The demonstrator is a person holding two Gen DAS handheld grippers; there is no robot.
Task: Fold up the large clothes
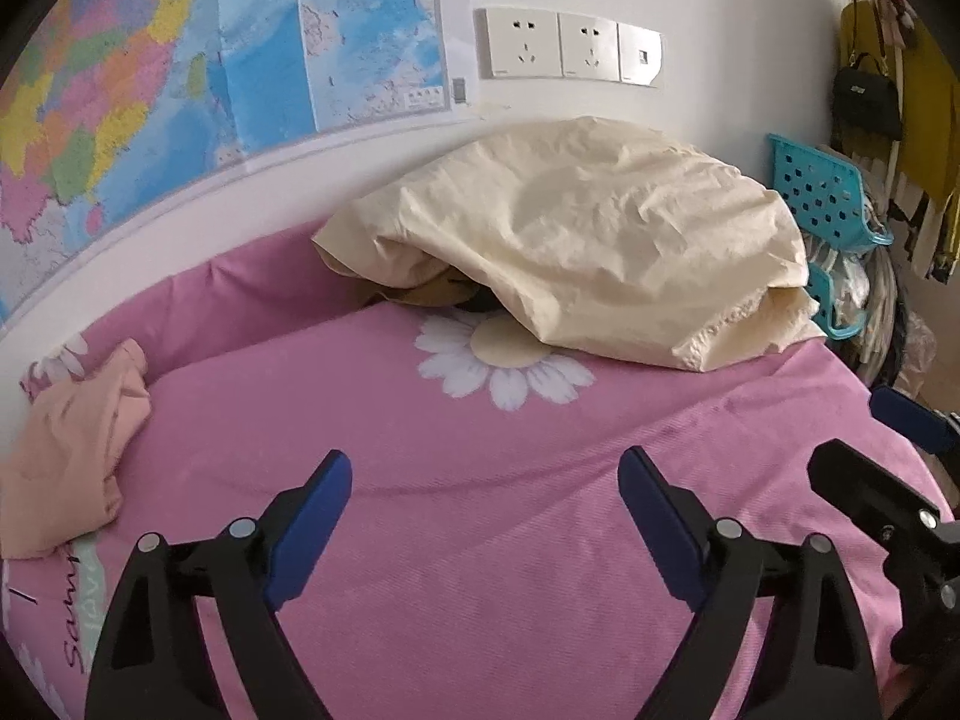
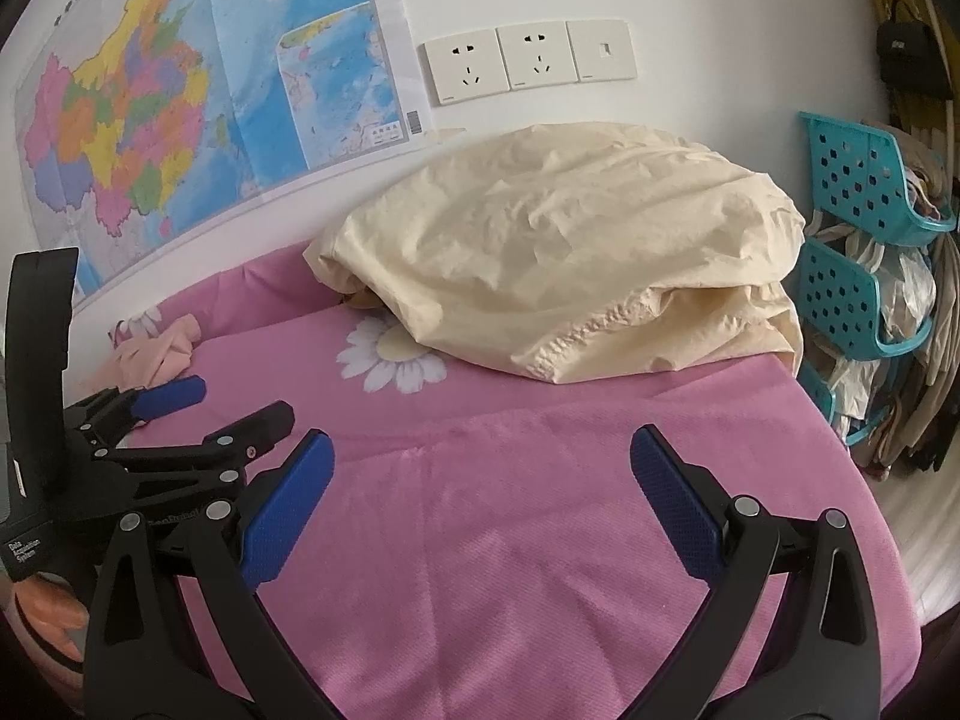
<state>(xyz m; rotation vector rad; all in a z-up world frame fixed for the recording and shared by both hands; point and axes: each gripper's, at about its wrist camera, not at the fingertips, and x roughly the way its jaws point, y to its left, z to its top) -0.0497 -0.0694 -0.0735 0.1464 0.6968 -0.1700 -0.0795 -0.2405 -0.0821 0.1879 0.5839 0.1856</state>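
A bed covered by a pink daisy-print sheet [image 1: 480, 540] is seen from two wrist cameras. The left tool [image 1: 485, 480] is held with its blue pads spread wide and nothing between them, above bare sheet at the lower centre of the frame. The right tool [image 2: 482, 462] is likewise spread wide and holds nothing. A crumpled peach garment [image 1: 72, 438] lies at the left edge, against the wall. A cream bundle of cloth [image 1: 570, 252] is heaped at upper centre, beneath wall sockets [image 1: 567, 48]. A map [image 1: 180, 60] is pinned at upper left; teal baskets [image 1: 822, 192] stand at right.
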